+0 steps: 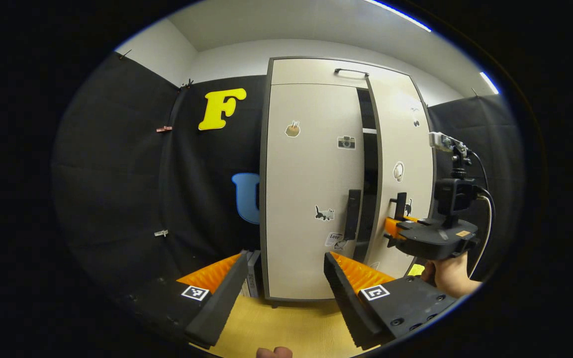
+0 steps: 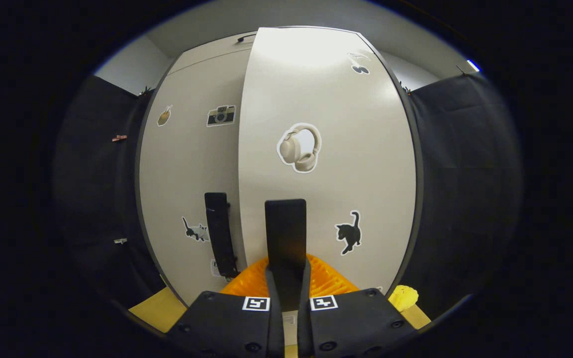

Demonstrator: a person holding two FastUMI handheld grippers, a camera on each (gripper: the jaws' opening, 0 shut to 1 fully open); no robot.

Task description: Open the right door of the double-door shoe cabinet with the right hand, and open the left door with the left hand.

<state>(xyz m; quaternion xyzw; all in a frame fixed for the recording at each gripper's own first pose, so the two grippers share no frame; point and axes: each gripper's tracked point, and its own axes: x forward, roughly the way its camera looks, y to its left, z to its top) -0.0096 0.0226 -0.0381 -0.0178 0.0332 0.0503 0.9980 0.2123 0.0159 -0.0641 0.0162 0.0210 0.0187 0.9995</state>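
The pale double-door shoe cabinet [image 1: 311,69] stands upright ahead. Its right door [image 1: 401,144] is swung out a little, leaving a dark gap beside the left door [image 1: 311,174], which is closed. My right gripper [image 1: 395,229], held by a hand [image 1: 448,276], is at the right door's dark vertical handle [image 1: 401,204]. In the right gripper view that handle [image 2: 285,223] stands between the fingers of my right gripper [image 2: 286,286], which is shut on it. My left gripper [image 1: 284,281] is open, low in front of the left door, below and left of its handle [image 1: 352,214].
Black cloth walls [image 1: 132,174] flank the cabinet on both sides. The floor [image 1: 286,328] is light wood. A small yellow object [image 2: 403,297] lies at the cabinet's lower right corner. Stickers dot both doors.
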